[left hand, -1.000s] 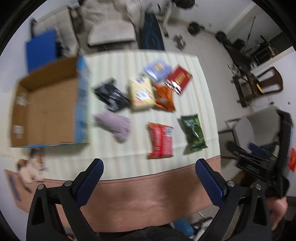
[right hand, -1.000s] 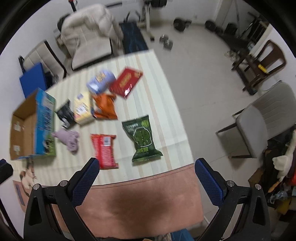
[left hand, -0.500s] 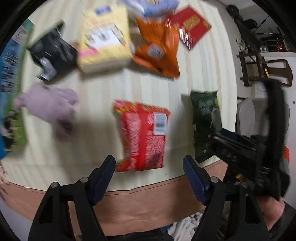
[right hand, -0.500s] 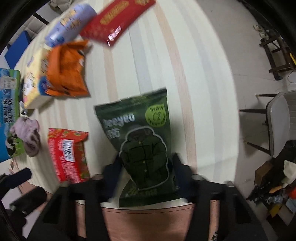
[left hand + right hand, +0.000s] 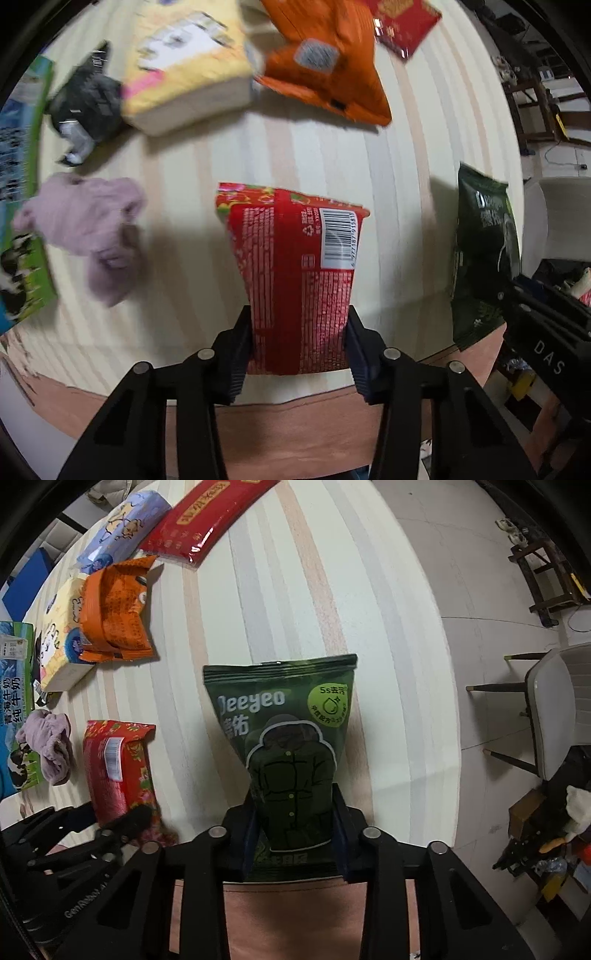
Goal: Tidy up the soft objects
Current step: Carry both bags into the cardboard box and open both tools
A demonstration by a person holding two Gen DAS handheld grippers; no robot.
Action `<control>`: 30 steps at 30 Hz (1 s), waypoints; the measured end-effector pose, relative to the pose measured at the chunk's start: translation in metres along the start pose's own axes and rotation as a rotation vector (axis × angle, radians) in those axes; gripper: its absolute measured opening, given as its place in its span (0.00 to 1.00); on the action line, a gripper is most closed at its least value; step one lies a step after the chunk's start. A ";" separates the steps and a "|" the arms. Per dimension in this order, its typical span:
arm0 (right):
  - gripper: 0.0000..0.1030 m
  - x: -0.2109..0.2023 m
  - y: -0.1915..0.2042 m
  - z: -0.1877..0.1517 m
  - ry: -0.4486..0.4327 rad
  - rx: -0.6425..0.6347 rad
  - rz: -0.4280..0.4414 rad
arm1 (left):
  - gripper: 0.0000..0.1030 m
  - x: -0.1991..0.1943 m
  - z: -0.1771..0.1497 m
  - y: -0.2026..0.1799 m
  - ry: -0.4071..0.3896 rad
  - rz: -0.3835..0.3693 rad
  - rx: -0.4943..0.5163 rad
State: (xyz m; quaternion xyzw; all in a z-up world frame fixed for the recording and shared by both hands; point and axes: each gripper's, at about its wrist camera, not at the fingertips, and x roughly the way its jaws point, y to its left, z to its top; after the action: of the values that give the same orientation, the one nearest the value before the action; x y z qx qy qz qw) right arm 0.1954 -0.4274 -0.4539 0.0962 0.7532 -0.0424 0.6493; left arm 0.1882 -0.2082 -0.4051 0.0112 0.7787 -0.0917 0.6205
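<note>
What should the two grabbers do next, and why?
Probably lift both packs and carry them toward the box. The right gripper is shut on the green pack; the left gripper's fingers are closing on the red pack.

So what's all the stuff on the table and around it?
red packet: 1, red with barcode, near table edge, between the closing left jaws
green packet: 1, dark green, near edge, pinched by right gripper
orange packet: 1, orange, far left
yellow tissue pack: 1, yellow, beside the orange one
blue tissue pack: 1, pale blue, far end
flat red packet: 1, red, far end
purple cloth: 1, lilac, by the box
black packet: 1, black, left
milk box: 1, blue-green, left edge
chair: 1, grey, right of table
left gripper: 1, black
right gripper: 1, black
</note>
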 end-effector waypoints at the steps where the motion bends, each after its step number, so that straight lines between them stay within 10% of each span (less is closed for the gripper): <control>1: 0.33 -0.005 0.002 -0.005 -0.006 0.004 0.006 | 0.42 -0.010 -0.005 0.004 -0.017 -0.007 -0.004; 14: 0.32 -0.146 0.136 -0.077 -0.197 -0.153 0.247 | 0.42 -0.209 -0.075 0.153 -0.391 -0.098 -0.116; 21: 0.32 -0.195 0.293 -0.080 -0.251 -0.279 0.301 | 0.41 -0.205 -0.041 0.268 -0.429 -0.079 -0.219; 30: 0.32 -0.129 0.449 -0.002 -0.201 -0.297 0.208 | 0.41 -0.158 0.041 0.381 -0.323 -0.078 -0.276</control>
State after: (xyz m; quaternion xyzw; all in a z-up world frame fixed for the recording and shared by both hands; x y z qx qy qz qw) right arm 0.3006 0.0003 -0.2992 0.0720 0.6687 0.1272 0.7290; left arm 0.3137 0.1747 -0.3101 -0.1186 0.6743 -0.0087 0.7289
